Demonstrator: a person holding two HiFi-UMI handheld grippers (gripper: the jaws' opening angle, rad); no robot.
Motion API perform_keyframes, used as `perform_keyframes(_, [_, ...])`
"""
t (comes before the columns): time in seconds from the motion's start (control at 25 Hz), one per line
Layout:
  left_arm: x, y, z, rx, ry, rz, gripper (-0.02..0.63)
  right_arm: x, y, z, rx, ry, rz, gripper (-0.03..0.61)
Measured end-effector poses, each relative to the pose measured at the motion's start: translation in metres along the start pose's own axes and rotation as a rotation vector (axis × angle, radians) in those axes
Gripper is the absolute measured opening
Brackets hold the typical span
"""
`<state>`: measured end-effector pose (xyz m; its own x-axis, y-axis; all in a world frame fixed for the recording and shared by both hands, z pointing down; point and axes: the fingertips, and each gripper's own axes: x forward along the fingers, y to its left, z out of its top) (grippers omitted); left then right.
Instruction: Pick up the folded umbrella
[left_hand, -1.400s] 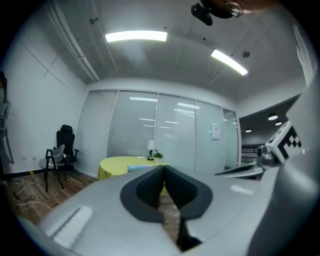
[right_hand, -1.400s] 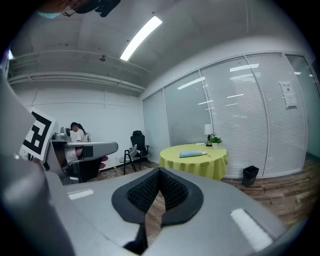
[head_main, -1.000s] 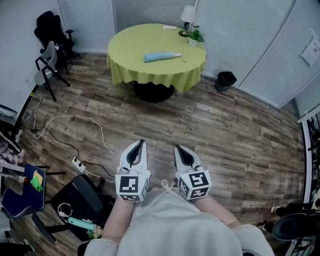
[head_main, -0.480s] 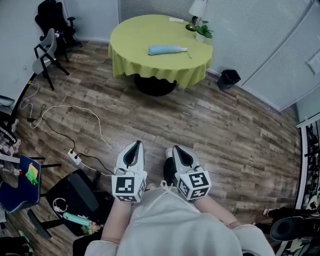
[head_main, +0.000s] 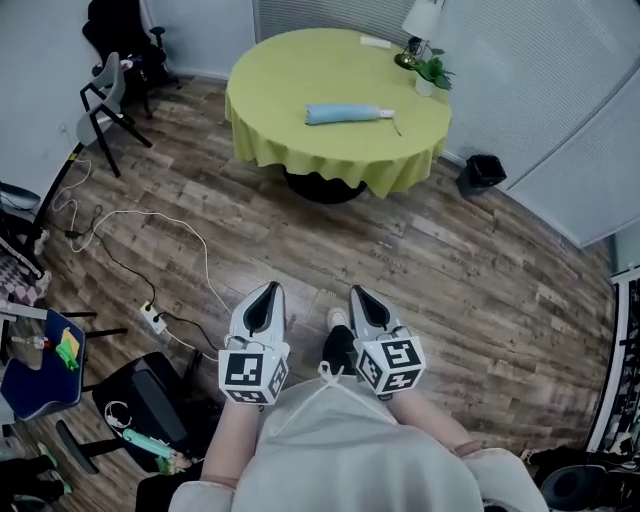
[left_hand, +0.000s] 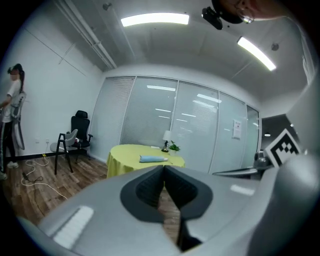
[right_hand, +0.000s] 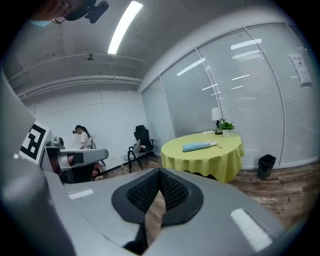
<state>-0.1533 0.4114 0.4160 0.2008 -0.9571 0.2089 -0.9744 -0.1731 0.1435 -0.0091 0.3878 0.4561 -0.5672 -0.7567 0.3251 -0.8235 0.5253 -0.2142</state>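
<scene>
The folded umbrella (head_main: 348, 113) is a light blue roll lying near the middle of a round table (head_main: 270, 90) under a yellow-green cloth, far ahead across the wooden floor. In the left gripper view the umbrella (left_hand: 153, 159) is small and distant, just above my left gripper (left_hand: 164, 167). It also lies far off in the right gripper view, umbrella (right_hand: 199, 146) beyond my right gripper (right_hand: 160, 171). In the head view the left gripper (head_main: 268, 291) and right gripper (head_main: 356, 293) are held side by side close to the body. Both are shut and empty.
A lamp and a potted plant (head_main: 427, 62) stand at the table's far edge. A black bin (head_main: 481, 173) sits to its right by the glass wall. Chairs (head_main: 110, 95) stand at the left, and a cable with a power strip (head_main: 153, 320) crosses the floor. A person (left_hand: 12, 115) stands far left.
The table and umbrella have come nearer and shifted right in the head view. Both grippers keep their place before the body, still shut.
</scene>
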Motion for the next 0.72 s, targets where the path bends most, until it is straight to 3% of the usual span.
perform_keyframes(0.24, [0.108, -0.025, 0.038, 0.05, -0.003, 0.011, 0.006, 0.063, -0.087, 0.061, 0.001, -0.021, 0.035, 0.0])
perform_keyframes(0.44, [0.188, -0.044, 0.067, 0.048, -0.044, 0.001, 0.006, 0.107, -0.151, 0.105, -0.034, -0.042, 0.074, -0.001])
perform_keyframes(0.72, [0.264, -0.057, 0.071, 0.067, -0.015, 0.002, 0.006, 0.149, -0.207, 0.121, -0.042, -0.01, 0.085, 0.0])
